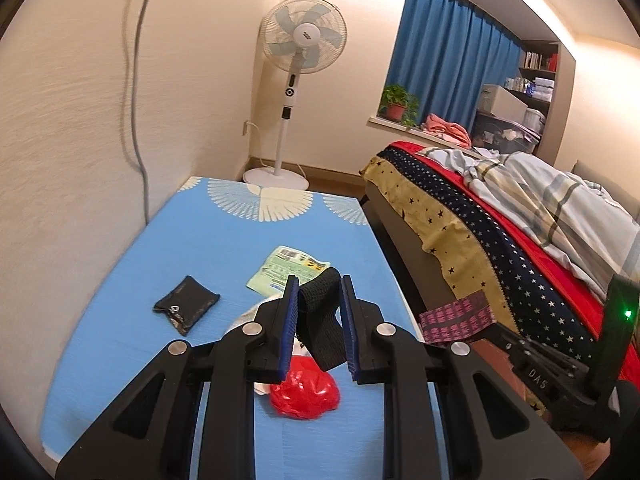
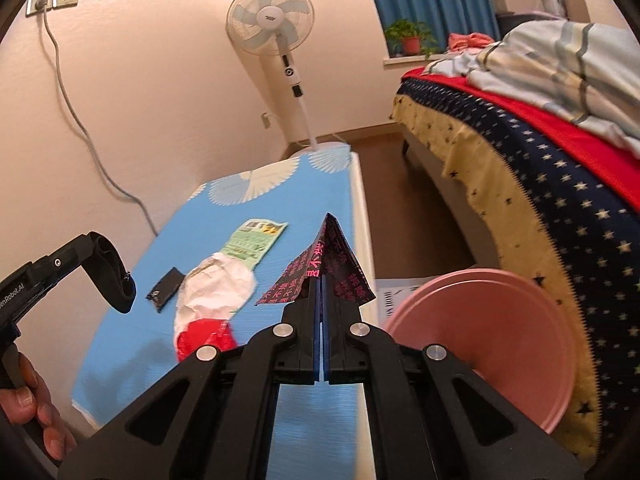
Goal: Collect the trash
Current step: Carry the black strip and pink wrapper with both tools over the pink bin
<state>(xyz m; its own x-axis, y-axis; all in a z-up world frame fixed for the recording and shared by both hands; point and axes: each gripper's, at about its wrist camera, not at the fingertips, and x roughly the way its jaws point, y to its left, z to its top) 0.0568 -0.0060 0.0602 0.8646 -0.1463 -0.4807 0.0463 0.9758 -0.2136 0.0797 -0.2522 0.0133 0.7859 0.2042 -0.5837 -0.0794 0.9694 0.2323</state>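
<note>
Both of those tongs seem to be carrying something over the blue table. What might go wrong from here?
The right tongs pinch only the bottom edge of the dark wrapper, so it may slip out before reaching the pink basin.
The black band hangs loosely between the left tongs, whose jaws look partly apart; it might drop.
The red bag and white bag lie close below and might get knocked.

Bare blue mat (image 1: 132, 240) left of black pouch (image 1: 186, 309)
</note>
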